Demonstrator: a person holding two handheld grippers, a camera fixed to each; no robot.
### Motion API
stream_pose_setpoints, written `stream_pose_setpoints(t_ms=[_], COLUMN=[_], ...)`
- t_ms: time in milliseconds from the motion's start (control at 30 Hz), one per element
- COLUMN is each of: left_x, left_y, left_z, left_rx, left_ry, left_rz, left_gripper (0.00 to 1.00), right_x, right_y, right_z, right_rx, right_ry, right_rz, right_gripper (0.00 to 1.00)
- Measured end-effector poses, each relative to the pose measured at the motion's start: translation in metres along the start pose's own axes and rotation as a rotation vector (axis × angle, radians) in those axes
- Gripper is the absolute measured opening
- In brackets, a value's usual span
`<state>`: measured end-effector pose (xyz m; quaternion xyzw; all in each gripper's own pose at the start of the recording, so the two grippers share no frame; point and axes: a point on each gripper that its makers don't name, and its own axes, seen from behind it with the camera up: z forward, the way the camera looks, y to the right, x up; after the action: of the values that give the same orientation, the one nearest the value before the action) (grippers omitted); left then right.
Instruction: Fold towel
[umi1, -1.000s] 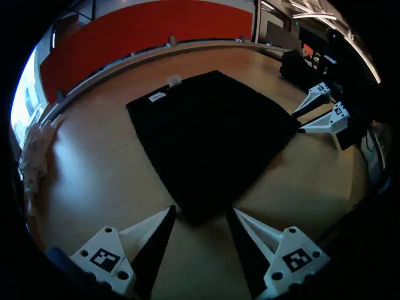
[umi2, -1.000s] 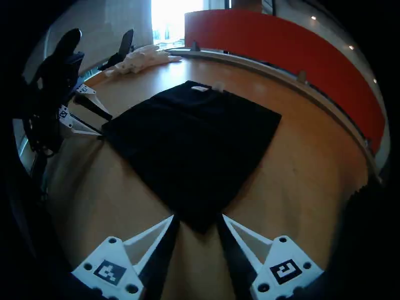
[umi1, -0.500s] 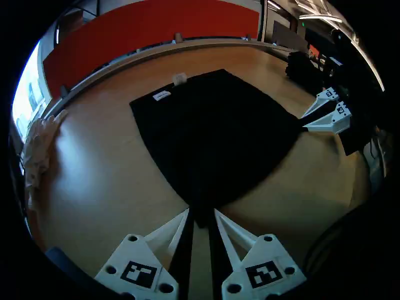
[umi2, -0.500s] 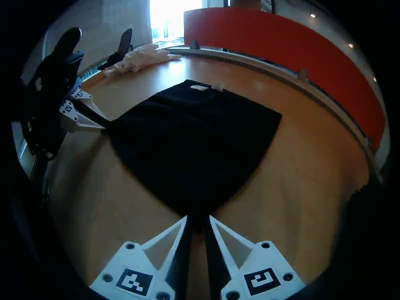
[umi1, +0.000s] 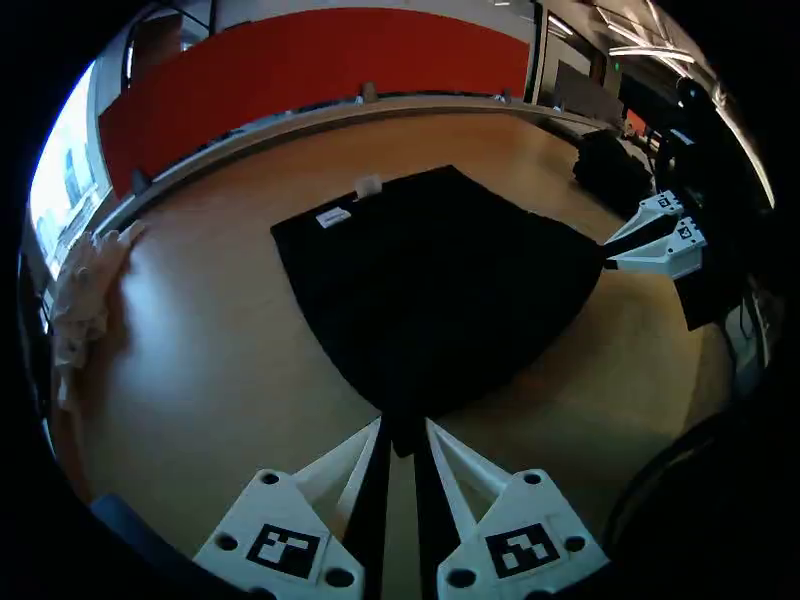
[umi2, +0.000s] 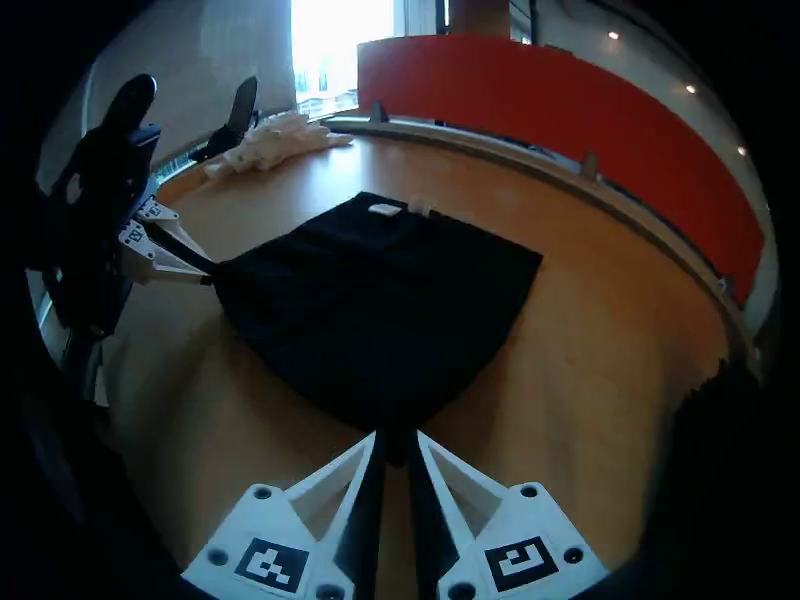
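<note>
my left gripper pinching one corner of the black towel, right gripper pinching another, corner tips buried between the fingers, I can't make out creases

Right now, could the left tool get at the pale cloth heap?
Probably not yet: the left tool is shut on a corner of the black towel, so it is busy. Otherwise nothing on the table stands between it and the pale cloth heap.
</note>
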<state>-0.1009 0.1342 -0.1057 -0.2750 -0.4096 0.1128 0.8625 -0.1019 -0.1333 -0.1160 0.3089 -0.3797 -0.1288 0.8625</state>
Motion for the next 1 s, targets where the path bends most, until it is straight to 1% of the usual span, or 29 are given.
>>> stream_pose_setpoints(t_ms=[167, 367, 500, 767, 1000], left_x=[0.014, 0.029, 0.037, 0.052, 0.063], left_y=[0.001, -0.001, 0.001, 0.006, 0.009], left_z=[-0.015, -0.032, -0.042, -0.064, -0.081], left_rx=[-0.005, -0.004, -0.007, -0.010, -0.017], left_ry=[0.007, 0.015, 0.019, 0.038, 0.048], left_rz=[-0.009, -0.018, -0.020, -0.018, -0.020], left_gripper=[0.15, 0.15, 0.15, 0.15, 0.15], right_x=[0.020, 0.037, 0.046, 0.059, 0.069], right_y=[0.001, -0.002, -0.004, -0.007, -0.010], right_z=[-0.016, -0.035, -0.048, -0.072, -0.089], right_rx=[-0.010, -0.010, -0.012, -0.013, -0.013], right_ry=[0.038, 0.060, 0.075, 0.094, 0.103], right_rz=[-0.003, -0.020, -0.020, -0.001, -0.002], right_gripper=[0.14, 0.14, 0.14, 0.14, 0.14])
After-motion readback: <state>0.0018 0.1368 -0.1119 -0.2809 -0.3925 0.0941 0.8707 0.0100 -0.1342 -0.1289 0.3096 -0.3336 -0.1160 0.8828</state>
